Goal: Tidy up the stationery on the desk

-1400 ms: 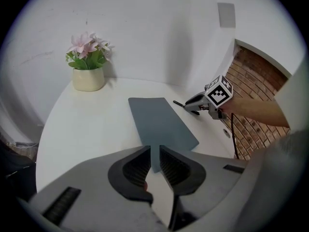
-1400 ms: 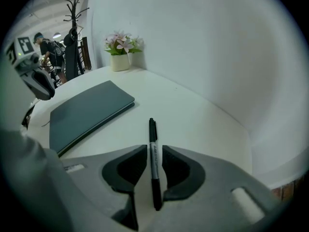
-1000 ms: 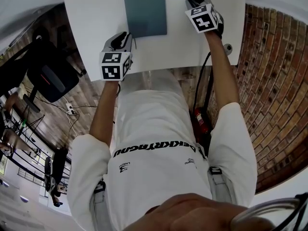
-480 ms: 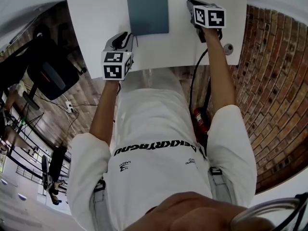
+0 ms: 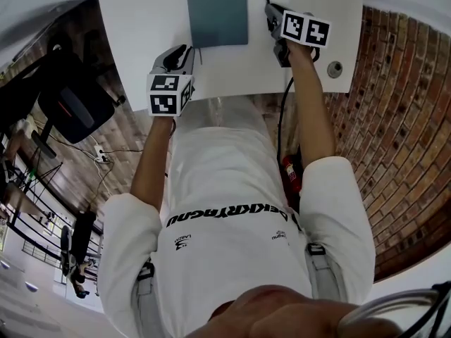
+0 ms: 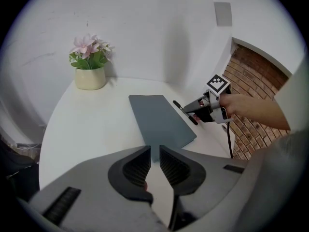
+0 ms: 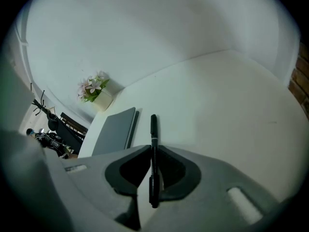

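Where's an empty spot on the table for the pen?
Widest bare desk lies right of the notebook, out to the wall. More lies left of it, up to the flower pot. It is tight between the notebook and the right gripper holding the pen.

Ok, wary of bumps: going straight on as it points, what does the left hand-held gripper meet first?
Probably the near edge of the grey notebook, just past the tips of the left hand-held gripper; depth is unclear, so bare desk could come first.

desk (image 5: 141,34): smooth matt white top. notebook (image 5: 217,13): matt grey cover. pen (image 7: 153,129): black plastic, slight sheen. wall (image 5: 402,118): rough red brick.
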### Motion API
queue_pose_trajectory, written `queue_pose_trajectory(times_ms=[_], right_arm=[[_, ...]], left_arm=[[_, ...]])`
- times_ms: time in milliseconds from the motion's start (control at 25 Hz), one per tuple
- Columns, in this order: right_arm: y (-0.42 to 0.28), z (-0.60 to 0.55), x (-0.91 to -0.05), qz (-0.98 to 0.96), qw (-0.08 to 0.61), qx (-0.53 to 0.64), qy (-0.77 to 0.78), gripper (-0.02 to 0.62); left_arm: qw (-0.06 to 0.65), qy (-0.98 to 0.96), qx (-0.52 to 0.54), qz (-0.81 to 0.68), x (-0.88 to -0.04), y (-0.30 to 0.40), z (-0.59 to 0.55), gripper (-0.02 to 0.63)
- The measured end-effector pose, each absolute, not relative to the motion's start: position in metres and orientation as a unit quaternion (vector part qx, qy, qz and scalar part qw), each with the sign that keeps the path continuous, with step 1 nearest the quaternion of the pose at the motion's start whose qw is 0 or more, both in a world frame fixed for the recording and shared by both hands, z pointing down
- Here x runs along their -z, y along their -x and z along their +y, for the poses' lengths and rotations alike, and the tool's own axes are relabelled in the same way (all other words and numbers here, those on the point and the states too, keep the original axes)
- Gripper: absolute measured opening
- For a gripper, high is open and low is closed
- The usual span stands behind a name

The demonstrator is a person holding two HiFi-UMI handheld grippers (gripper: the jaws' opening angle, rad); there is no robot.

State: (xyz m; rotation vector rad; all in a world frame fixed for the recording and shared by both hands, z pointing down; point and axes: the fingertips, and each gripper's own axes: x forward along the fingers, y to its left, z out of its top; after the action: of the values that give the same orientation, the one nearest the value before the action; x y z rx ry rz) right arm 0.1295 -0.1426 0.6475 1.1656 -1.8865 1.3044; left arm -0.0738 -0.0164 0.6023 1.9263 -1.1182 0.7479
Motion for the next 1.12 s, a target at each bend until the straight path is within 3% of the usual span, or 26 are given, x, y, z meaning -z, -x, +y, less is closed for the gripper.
queue_pose_trajectory(times_ms=[600,1120], right_arm=[[-0.089,-0.125,-0.646,-0.683,0.185,-0.578,-0.406,0.044],[-0.081,-0.122,-0.646,-0.693,0.185,-0.577,-0.391,0.076]], left_arm=[[0.389,-0.759,-0.292,-0.434,-0.602,0.071,-0.006,0.055],[0.387,-0.761,-0.293,-0.431,-0.601,0.065,0.003,0.055]])
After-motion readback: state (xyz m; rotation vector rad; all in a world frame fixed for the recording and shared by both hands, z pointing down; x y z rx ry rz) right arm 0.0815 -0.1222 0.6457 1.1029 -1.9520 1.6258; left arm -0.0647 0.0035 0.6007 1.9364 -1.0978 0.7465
